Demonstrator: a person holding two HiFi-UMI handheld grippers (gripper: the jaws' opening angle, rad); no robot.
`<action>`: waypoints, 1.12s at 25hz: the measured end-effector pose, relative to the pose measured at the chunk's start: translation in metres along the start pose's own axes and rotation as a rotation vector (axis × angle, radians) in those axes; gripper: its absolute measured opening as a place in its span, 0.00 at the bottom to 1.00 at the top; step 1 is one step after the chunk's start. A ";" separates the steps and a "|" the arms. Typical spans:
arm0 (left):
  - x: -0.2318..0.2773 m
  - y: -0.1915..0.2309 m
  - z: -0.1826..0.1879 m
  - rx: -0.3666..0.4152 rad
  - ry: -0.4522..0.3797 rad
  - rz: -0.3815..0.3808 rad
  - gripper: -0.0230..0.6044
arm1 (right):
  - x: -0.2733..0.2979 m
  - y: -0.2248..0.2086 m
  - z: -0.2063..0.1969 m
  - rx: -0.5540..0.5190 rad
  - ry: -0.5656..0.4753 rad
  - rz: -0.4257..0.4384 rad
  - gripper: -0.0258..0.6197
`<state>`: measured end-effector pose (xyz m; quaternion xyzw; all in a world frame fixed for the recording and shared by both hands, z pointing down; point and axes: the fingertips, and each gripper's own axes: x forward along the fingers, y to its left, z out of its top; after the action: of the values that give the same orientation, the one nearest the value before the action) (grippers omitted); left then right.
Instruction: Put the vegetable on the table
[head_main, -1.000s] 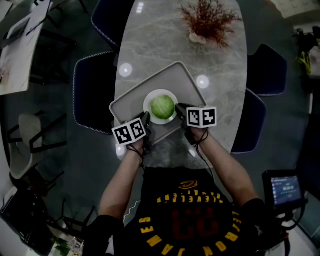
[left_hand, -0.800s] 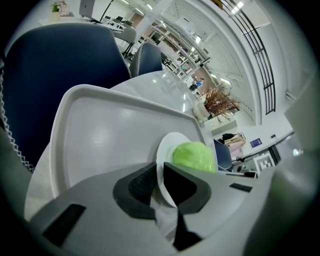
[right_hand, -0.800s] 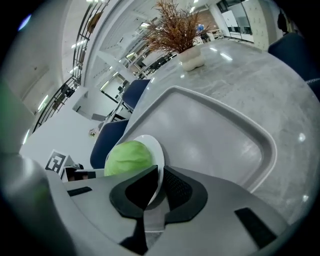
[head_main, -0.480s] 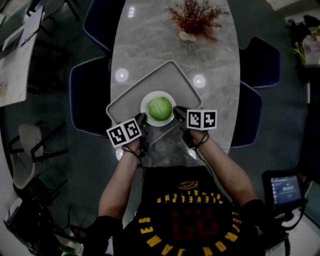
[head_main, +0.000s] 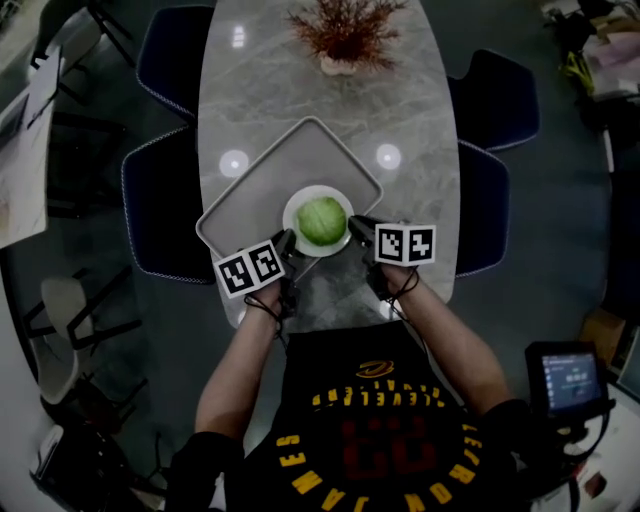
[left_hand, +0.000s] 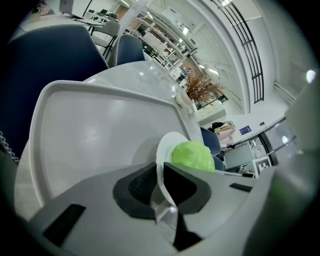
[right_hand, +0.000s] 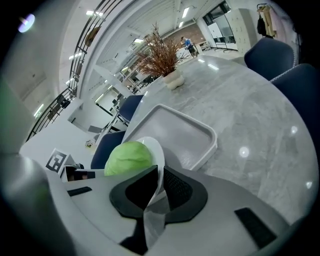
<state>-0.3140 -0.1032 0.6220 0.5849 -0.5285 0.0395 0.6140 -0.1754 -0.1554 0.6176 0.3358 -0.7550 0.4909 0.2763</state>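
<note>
Both jaws on plate (head_main: 318, 191), cabbage (head_main: 322, 220) between

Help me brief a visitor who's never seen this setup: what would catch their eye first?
The bright green vegetable on a white plate stands out, mid-frame. The left gripper and right gripper clamp the plate's rim from opposite sides, by the near edge of a grey tray on the marble table. A reddish dried plant stands at the table's far end.

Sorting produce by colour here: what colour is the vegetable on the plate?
The vegetable is pale green all over, seen best in the right gripper view.
</note>
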 end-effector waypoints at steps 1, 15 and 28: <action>0.001 -0.003 -0.003 0.009 0.006 -0.002 0.11 | -0.004 -0.002 -0.001 0.004 -0.007 0.000 0.11; 0.015 -0.052 -0.067 0.069 0.050 0.024 0.11 | -0.058 -0.056 -0.039 0.067 -0.030 0.007 0.11; 0.042 -0.093 -0.141 0.099 0.096 0.031 0.11 | -0.112 -0.118 -0.079 0.093 -0.038 -0.012 0.11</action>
<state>-0.1489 -0.0491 0.6223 0.6035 -0.5050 0.1030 0.6084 -0.0068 -0.0905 0.6289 0.3620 -0.7344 0.5175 0.2487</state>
